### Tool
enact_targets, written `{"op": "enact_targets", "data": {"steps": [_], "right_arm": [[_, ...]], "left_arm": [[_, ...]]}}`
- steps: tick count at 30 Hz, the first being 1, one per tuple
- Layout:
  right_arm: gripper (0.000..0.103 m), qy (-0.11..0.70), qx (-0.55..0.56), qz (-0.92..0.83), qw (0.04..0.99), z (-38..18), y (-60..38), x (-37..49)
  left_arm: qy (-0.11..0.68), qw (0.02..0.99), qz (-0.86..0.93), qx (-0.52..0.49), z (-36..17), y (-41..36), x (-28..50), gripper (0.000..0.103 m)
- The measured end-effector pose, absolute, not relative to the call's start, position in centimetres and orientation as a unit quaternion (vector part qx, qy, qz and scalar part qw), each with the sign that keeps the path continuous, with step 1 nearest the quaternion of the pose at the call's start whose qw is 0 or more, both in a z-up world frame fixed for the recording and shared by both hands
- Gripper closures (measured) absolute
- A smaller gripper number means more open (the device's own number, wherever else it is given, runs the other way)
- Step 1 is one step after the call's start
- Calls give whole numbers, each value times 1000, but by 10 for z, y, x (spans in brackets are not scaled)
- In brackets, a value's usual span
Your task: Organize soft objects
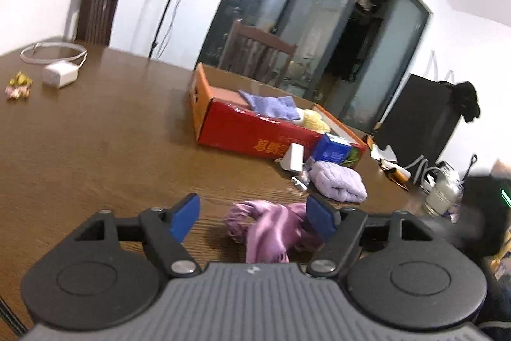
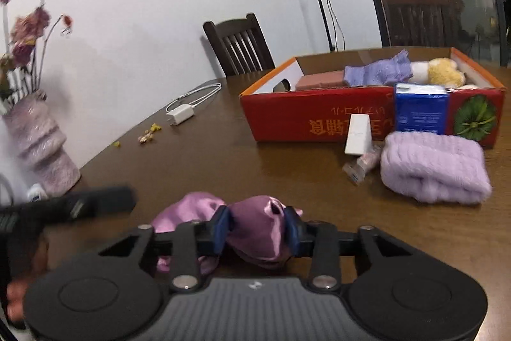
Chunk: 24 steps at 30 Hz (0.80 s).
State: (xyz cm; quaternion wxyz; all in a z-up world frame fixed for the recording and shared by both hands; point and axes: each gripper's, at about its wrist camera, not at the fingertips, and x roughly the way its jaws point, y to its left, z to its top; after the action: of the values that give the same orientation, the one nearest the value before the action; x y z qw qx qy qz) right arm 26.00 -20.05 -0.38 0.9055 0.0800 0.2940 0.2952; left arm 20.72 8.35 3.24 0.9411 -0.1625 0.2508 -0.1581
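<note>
A shiny pink satin cloth lies bunched on the brown table near the front edge. My right gripper is shut on it, with both blue pads pressed into a fold. In the left wrist view the same cloth lies between the fingers of my left gripper, which stands open; the cloth rests against the right pad. A folded lavender knit sits in front of the red cardboard box. The box holds a purple cloth, a yellow plush and a pink block.
A blue carton, a small white box and wrapped sachets crowd the box's front. A vase of flowers stands at the left. A white charger lies behind. A glass jar is at the right. Chairs stand behind the table.
</note>
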Motion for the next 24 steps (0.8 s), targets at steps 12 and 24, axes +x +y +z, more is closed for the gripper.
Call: {"op": "enact_targets", "data": {"steps": [12,24], "right_arm": [[72,271,2,284,920,-7,-211,187],[61,287,85,311,902,5,-241,194]], "left_arm": [[273,939,-187,-93,21,36,193,80],[244,949,-193,-49,17,23,147,67]]}}
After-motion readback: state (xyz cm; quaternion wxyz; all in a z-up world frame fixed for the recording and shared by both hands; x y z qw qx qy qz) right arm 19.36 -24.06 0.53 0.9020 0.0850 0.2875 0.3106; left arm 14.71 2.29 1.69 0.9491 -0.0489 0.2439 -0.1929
